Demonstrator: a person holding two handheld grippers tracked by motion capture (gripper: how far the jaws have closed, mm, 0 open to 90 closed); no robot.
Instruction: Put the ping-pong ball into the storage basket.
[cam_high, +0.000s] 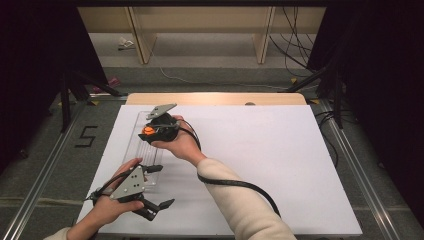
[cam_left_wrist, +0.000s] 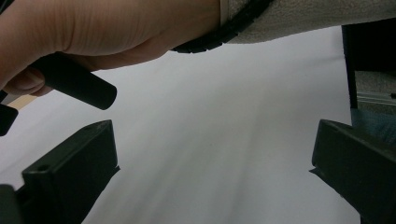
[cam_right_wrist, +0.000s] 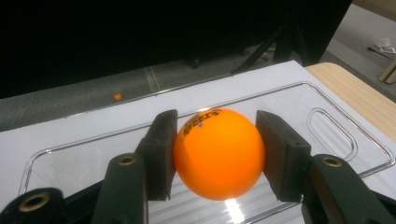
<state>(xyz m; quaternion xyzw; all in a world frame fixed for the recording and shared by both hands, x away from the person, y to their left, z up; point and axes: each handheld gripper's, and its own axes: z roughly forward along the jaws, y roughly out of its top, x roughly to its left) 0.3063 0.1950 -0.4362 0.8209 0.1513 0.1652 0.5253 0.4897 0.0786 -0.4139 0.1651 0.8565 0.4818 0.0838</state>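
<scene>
An orange ball (cam_right_wrist: 218, 154) with black print sits between the black pads of my right gripper (cam_right_wrist: 217, 156), which is shut on it. Beneath it lies a clear plastic tray (cam_right_wrist: 93, 149) with a ribbed floor. In the high view the right hand reaches across to the table's left and holds the right gripper (cam_high: 150, 132), with the ball (cam_high: 148, 131) in it, over that tray (cam_high: 134, 150). My left gripper (cam_high: 164, 186) rests near the front left corner and points right. Its jaws stand wide apart in the left gripper view (cam_left_wrist: 212, 168), with bare white table between them.
A white sheet (cam_high: 260, 165) covers the table, and a wooden edge (cam_high: 215, 98) shows at the back. The right forearm (cam_high: 240, 200) and its cable cross the front middle. A small orange object (cam_right_wrist: 118, 97) lies on the grey floor beyond the table's left side.
</scene>
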